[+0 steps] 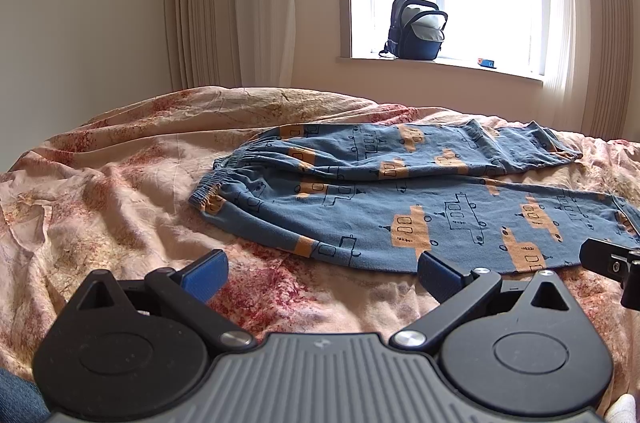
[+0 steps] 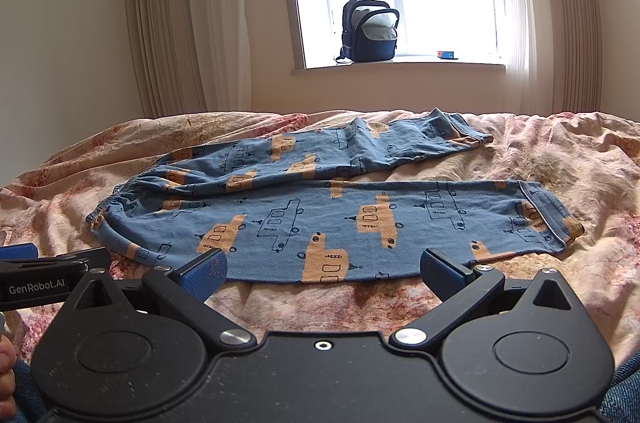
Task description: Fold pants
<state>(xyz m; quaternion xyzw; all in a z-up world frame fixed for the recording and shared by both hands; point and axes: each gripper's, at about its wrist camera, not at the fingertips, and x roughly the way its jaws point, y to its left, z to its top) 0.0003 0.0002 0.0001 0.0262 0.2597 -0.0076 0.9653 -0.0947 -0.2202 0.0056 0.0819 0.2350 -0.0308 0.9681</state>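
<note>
Blue pants (image 1: 400, 207) with orange and outlined boat prints lie spread flat on the bed, waistband to the left, both legs running right. The same pants (image 2: 320, 219) fill the middle of the right wrist view. My left gripper (image 1: 322, 275) is open just short of the near leg's lower edge, nothing between its blue pads. My right gripper (image 2: 322, 273) is open too, hovering at the near edge of the same leg. The right gripper's tip (image 1: 612, 263) shows at the right edge of the left wrist view, and the left gripper's body (image 2: 44, 275) shows at the far left of the right wrist view.
A wrinkled pink and beige floral bedspread (image 1: 120, 191) covers the bed. A dark blue backpack (image 2: 370, 31) and a small box (image 2: 446, 55) sit on the windowsill behind the bed. Curtains hang on both sides of the window. A hand (image 2: 6, 371) shows at lower left.
</note>
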